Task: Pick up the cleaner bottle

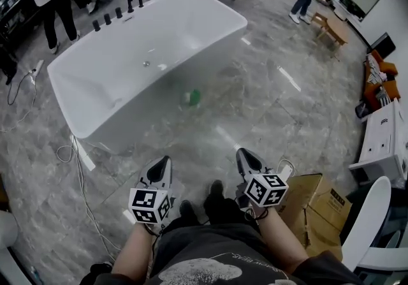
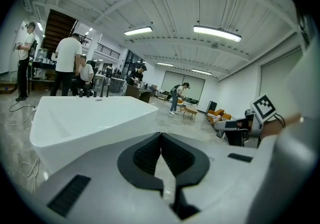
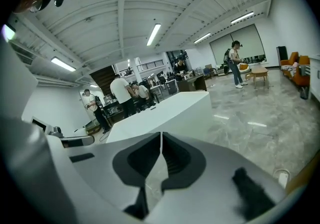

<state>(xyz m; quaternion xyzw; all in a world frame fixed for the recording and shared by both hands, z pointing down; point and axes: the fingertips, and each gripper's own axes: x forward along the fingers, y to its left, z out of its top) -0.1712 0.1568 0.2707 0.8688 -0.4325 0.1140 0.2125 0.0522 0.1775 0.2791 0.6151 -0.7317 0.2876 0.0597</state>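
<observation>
Head view puts a small green blur, which I take for the cleaner bottle, at the middle of the frame, low against the near wall of the white bathtub where it meets the grey floor. It lies well above both tongs in the picture and between them, a little closer to the left tongs than to the right tongs. Its long axis is too blurred to judge (upright or lying, I cannot say). Both tongs are clenched with nothing between them, as each gripper view shows. Neither gripper view catches the bottle, so I judge the coming reach runs ahead toward the tub's foot.
</observation>
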